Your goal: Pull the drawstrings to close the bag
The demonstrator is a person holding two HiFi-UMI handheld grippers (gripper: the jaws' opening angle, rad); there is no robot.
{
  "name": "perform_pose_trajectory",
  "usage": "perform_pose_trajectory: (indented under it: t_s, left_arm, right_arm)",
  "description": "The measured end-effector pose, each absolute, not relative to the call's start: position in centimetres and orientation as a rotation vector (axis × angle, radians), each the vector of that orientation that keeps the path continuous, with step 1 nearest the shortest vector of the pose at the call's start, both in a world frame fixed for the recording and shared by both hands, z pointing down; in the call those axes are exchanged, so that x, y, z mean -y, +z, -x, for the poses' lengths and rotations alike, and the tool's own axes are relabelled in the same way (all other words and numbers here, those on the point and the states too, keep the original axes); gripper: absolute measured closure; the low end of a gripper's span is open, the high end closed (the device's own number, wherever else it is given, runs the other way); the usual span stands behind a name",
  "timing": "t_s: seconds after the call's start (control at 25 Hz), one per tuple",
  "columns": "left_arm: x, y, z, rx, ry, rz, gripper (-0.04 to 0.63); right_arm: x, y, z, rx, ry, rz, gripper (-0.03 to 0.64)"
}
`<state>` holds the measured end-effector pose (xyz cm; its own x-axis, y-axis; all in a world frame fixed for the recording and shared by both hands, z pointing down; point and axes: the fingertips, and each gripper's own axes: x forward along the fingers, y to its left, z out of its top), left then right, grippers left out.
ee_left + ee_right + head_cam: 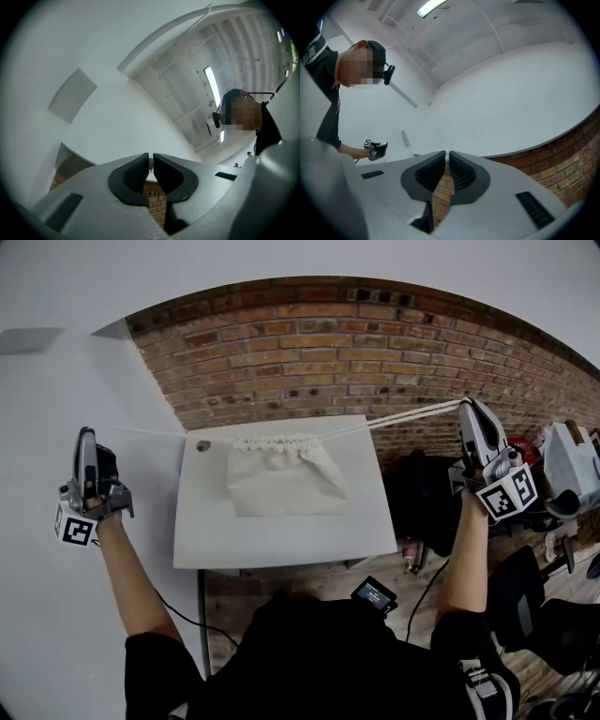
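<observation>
White table (pixel 281 540) is flanked by the left gripper (pixel 86 431) and right gripper (pixel 466 405), fingers (pixel 133 176) clamped on taut drawstrings (pixel 403 416). Toward its far edge the bag (pixel 281 479) lies, mouth gathered; equal, opposite pulls are advised, lest it be dragged sideways.

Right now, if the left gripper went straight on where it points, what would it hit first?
Probably the white wall: the left gripper, shut on a drawstring, points up at it, with nothing visible between. Depth is unclear.
</observation>
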<state>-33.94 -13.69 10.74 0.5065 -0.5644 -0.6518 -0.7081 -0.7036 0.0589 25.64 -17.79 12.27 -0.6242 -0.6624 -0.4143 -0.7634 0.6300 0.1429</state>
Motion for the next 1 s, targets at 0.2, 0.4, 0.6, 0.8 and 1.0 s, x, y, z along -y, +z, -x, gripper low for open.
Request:
perform_pose_trajectory:
  t_s: [0.2,0.4,0.6,0.8,1.0]
  left_arm:
    - [13.9,10.8,33.3,-1.096,0.945,2.535,0.552]
    - [14.2,11.1,33.0,-1.093,0.950,2.547,0.552]
    - [14.2,11.7,33.0,-1.104,0.943,2.545,0.552]
    - [14.4,12.0,32.6,-1.103,0.954,2.556,0.552]
    - [14.5,12.6,32.4,-1.101,0.958,2.566,0.552]
  right_arm:
    - [18.1,13.0,-25.5,-2.552,0.430,1.151,0.588]
    - [18.3,13.2,-26.0,-2.549,0.419,1.157,0.588]
    - [18.0,13.4,-26.9,-2.526,0.415,1.177,0.588]
    - [17.9,13.3,-27.4,-2.522,0.415,1.187,0.588]
    - [17.8,13.1,-27.4,-2.537,0.425,1.185,0.588]
